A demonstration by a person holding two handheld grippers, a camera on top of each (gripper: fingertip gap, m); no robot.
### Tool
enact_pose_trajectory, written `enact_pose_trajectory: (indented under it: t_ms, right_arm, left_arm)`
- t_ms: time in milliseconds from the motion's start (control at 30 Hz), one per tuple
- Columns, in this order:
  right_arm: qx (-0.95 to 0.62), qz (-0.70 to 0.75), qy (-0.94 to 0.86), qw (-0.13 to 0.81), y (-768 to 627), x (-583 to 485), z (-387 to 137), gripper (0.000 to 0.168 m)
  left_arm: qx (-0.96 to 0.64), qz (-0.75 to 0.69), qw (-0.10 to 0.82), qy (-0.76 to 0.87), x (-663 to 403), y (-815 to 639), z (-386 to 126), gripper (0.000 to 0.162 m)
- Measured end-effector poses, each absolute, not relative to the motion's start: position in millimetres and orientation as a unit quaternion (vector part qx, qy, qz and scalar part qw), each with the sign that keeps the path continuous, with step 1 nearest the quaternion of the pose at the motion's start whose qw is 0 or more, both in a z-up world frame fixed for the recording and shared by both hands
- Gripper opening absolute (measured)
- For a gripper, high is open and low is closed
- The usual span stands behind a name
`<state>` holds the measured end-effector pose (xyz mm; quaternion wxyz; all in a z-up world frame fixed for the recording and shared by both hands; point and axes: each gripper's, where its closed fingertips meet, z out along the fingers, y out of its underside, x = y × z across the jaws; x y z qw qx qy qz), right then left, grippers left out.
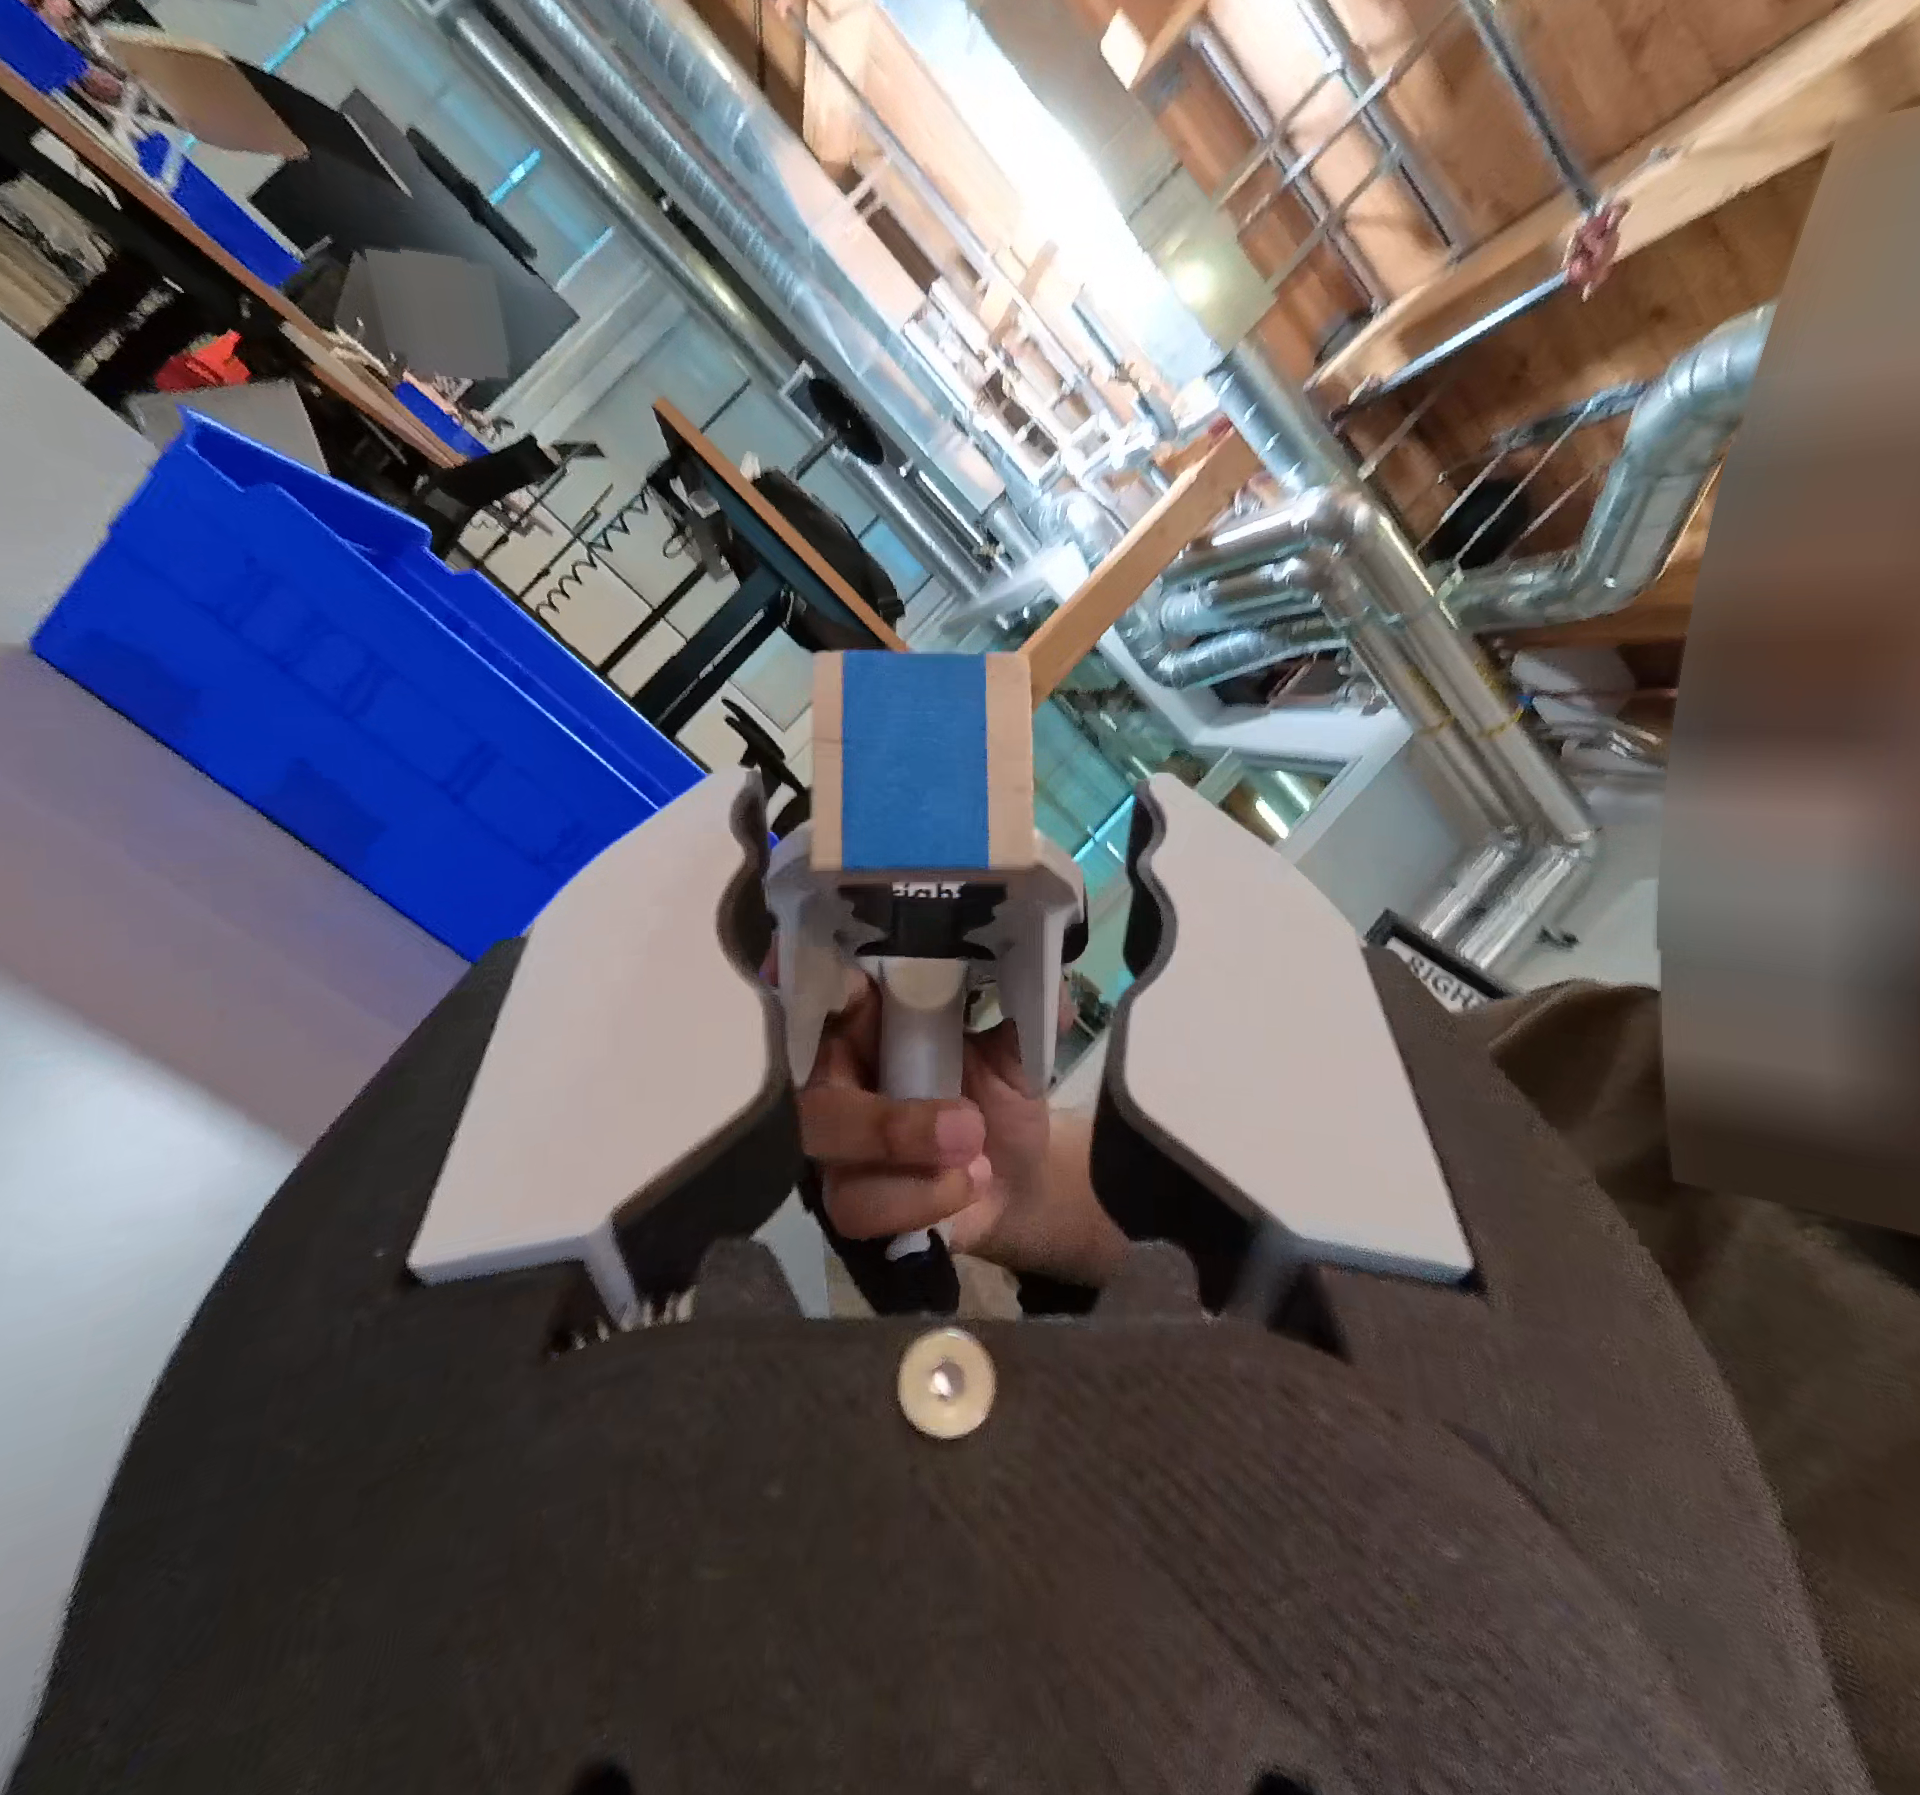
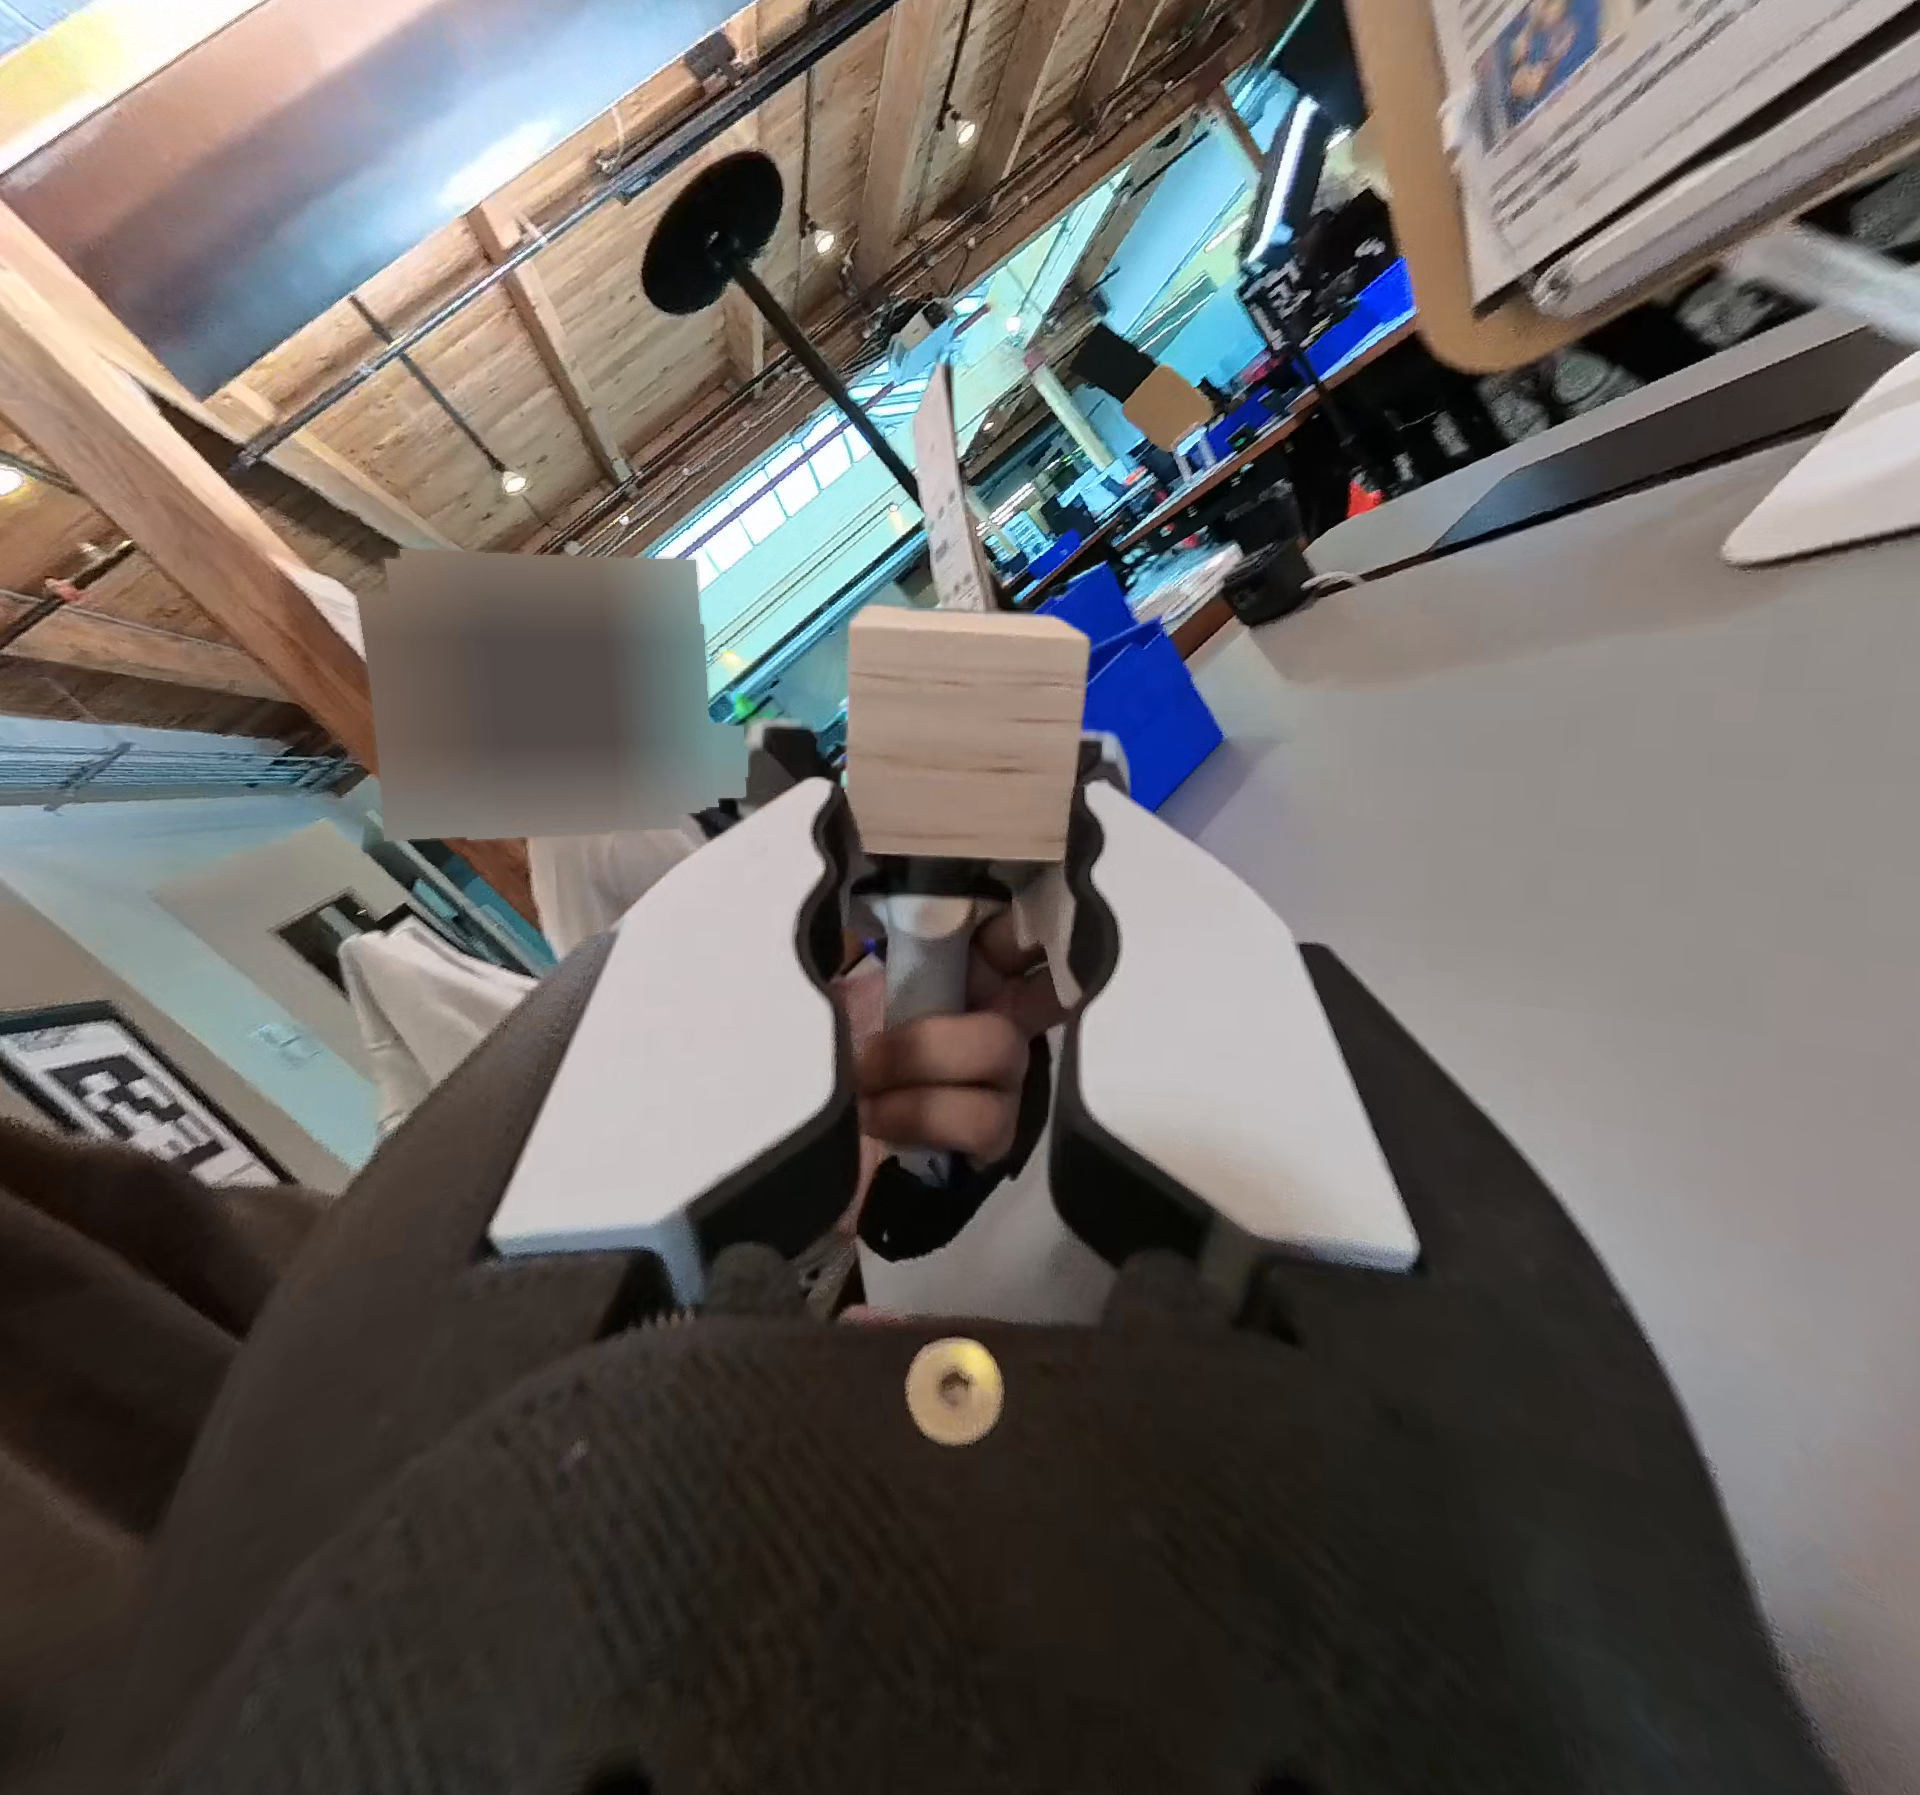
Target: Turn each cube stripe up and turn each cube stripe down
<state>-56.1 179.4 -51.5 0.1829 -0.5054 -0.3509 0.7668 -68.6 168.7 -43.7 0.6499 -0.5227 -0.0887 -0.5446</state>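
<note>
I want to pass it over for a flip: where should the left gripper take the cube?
Take the cube by its two plain wood side faces flanking the blue stripe, coming straight on at the striped face. The open left gripper straddles those flat, parallel sides. The right gripper holds the far end, so probably pinch the nearer part.

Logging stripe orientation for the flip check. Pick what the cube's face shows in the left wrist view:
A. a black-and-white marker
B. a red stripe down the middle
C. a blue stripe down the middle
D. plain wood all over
C: in the left wrist view the cube shows a broad blue stripe running between two bare wood edges, while the right wrist view sees only a plain wood face of it.
</note>
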Motion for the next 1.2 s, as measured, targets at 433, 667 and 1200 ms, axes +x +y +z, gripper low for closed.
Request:
enact_pose_trajectory:
  t_ms: [433,667,1200]
  right_arm:
    - [-0.652,0.484,-0.402,0.422,372,11,-16,0.041]
    - [-0.785,0.284,-0.465,0.295,410,61,-153,0.042]
    - [-0.804,0.218,-0.506,0.223,388,66,-187,0.050]
  left_arm:
    - [-0.583,-0.509,0.627,-0.089,-58,184,-66,0.077]
    - [-0.619,-0.494,0.607,-0.065,-42,199,-77,0.077]
    - [-0.635,-0.494,0.591,-0.059,-37,208,-85,0.077]
